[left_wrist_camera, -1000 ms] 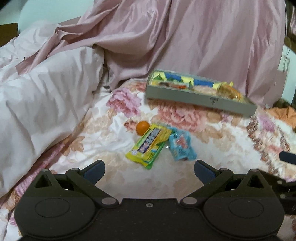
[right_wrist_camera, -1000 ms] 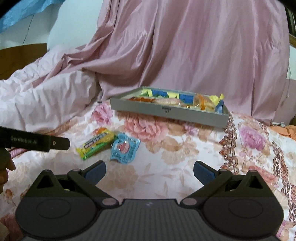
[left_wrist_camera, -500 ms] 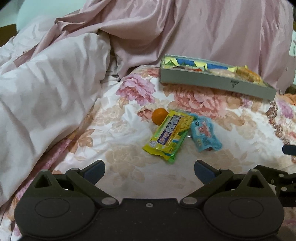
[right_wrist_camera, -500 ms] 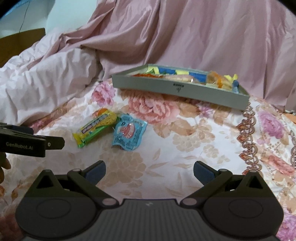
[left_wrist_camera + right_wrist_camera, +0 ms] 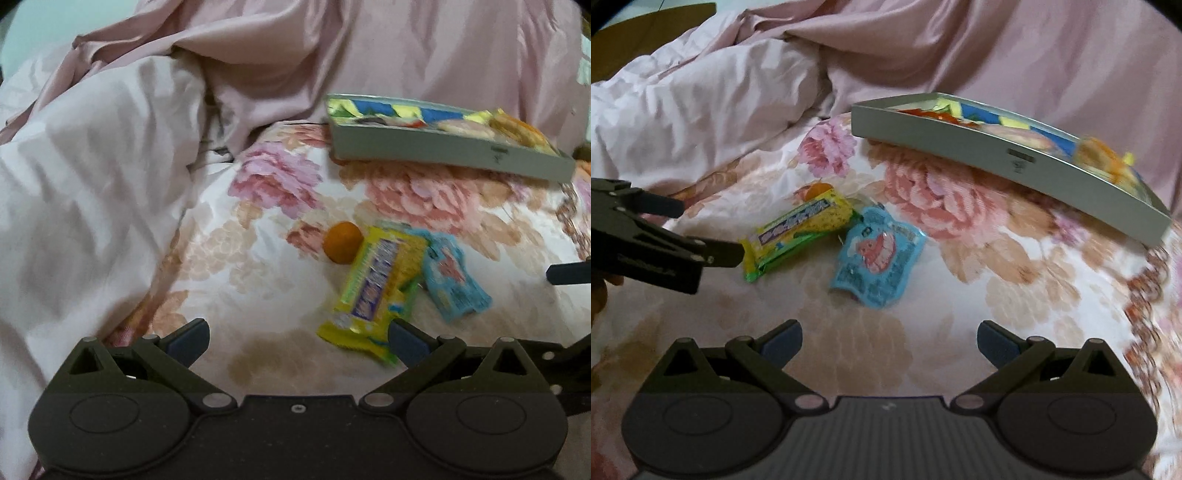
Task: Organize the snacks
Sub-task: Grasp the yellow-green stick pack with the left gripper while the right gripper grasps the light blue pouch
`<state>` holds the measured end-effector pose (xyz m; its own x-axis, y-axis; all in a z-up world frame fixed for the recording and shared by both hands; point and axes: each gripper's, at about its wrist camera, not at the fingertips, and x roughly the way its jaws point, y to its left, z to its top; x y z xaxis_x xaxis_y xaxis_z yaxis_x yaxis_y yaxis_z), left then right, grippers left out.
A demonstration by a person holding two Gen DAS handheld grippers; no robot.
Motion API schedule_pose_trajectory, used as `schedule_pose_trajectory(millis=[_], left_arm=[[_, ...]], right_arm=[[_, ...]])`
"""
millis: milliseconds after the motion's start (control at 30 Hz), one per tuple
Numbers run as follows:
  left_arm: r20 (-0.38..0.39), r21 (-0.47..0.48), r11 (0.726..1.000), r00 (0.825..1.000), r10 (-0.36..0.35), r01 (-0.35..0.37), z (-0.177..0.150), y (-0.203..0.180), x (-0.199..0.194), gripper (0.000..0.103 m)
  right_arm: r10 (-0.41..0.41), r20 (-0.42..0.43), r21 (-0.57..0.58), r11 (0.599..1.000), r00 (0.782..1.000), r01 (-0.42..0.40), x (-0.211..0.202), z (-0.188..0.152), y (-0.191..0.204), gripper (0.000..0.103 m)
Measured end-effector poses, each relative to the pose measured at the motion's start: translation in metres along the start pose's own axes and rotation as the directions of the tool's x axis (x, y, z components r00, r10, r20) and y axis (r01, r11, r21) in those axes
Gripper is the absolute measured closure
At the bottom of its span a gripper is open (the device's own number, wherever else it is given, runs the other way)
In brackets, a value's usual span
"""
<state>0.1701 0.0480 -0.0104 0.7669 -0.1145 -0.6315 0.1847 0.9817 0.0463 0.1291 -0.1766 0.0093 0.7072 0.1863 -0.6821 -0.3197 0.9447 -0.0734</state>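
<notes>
The left tongs (image 5: pixel 297 338) are spread wide and empty, low over a bed, and their right fingertip (image 5: pixel 404 341) overlaps the near end of a long yellow plastic snack bar wrapper (image 5: pixel 380 288); whether it touches cannot be told. The right tongs (image 5: pixel 889 338) are also spread wide and empty, facing a light blue foil snack pouch with a pink cartoon print (image 5: pixel 877 256) that lies just beside the yellow wrapper. A small round orange fruit (image 5: pixel 342 246) rests against the wrapper's far end. All three lie on a floral pink and cream bedsheet (image 5: pixel 258 258). Farther back sits a shallow grey rectangular tray (image 5: pixel 443 147), already holding several bright packets. Crumpled pale pink bedding (image 5: pixel 92 184) is heaped to the left. The step in hand appears to be the reach for the loose snacks. Next, each pair of tongs likely needs to centre on one packet, pinch it, and carry it to the tray.
</notes>
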Motion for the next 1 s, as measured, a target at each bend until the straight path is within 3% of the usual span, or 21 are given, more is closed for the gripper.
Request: schedule_pose_trajectory(millis=[267,500,633,767,933,1000], left_arm=[[0.038,-0.112,0.991,0.997,-0.073,0.076,0.015,0.022,0.015,0.001],[0.07,-0.097,0.987,0.99,-0.125,0.131,0.023,0.021,0.025,0.001],[0.08,-0.033,0.986,0.984,-0.159,0.162,0.023,0.011,0.028,0.001],[0.075,0.043,0.982,0.98,-0.184,0.181,0.021,0.0,0.03,0.001],[0.063,0.113,0.975,0.978,-0.2,0.192,0.018,-0.01,0.036,0.001],[0.058,0.145,0.971,0.978,-0.198,0.188,0.017,-0.015,0.039,0.001]], right_arm=[[0.03,-0.024,0.005,1.0,0.999,-0.03,0.052,0.031,-0.004,0.0],[0.018,-0.043,0.034,0.999,0.999,-0.017,0.081,0.038,-0.007,0.0],[0.034,-0.031,0.058,0.998,0.999,-0.032,0.082,0.036,-0.012,0.002],[0.039,-0.005,0.035,0.999,0.999,-0.038,0.075,0.031,-0.013,0.014],[0.052,0.024,-0.016,0.999,0.998,-0.052,0.06,0.018,-0.02,0.039],[0.063,0.022,-0.02,0.998,0.998,-0.063,0.055,0.014,-0.023,0.04]])
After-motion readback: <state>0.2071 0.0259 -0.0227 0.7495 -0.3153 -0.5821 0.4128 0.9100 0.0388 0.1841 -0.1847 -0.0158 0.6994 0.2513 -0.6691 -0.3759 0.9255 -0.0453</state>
